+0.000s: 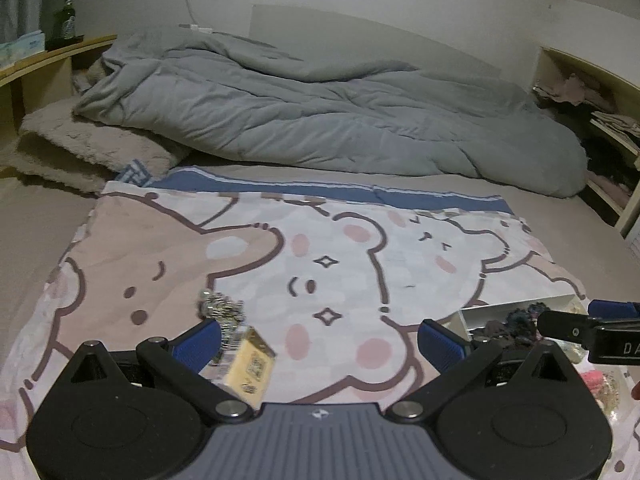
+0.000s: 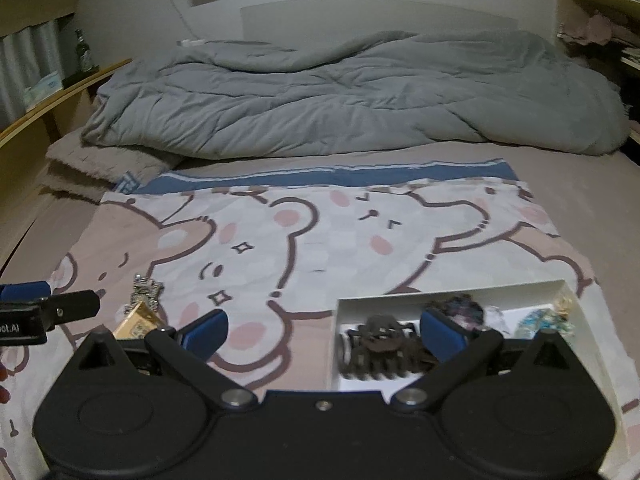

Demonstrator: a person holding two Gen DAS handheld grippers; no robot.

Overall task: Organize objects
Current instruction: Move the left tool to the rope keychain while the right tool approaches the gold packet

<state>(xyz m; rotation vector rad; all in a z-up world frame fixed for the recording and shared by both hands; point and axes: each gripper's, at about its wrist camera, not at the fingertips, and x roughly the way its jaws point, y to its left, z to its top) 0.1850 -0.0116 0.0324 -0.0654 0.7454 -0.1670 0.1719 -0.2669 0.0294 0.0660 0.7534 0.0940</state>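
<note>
Left wrist view: left gripper [image 1: 320, 344] spread wide, nothing gripped, tagged chain trinket [image 1: 236, 336] lined up beside its left finger. Right gripper [image 2: 324, 332] likewise agape, held over white tray [image 2: 452, 294] left edge, brown claw clip [image 2: 380, 348] already stowed.

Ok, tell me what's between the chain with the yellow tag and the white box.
Nothing visible stands between them. The chain lies on the bear cloth left of the box, with only bare cloth between. Both tools, left and right, are open, neither over that stretch.

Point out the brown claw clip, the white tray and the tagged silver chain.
brown claw clip [image 2: 376, 344], right wrist view, on its body.
white tray [image 2: 452, 292], right wrist view, on its far wall.
silver chain [image 1: 218, 306], left wrist view, on the bunched links.
</note>
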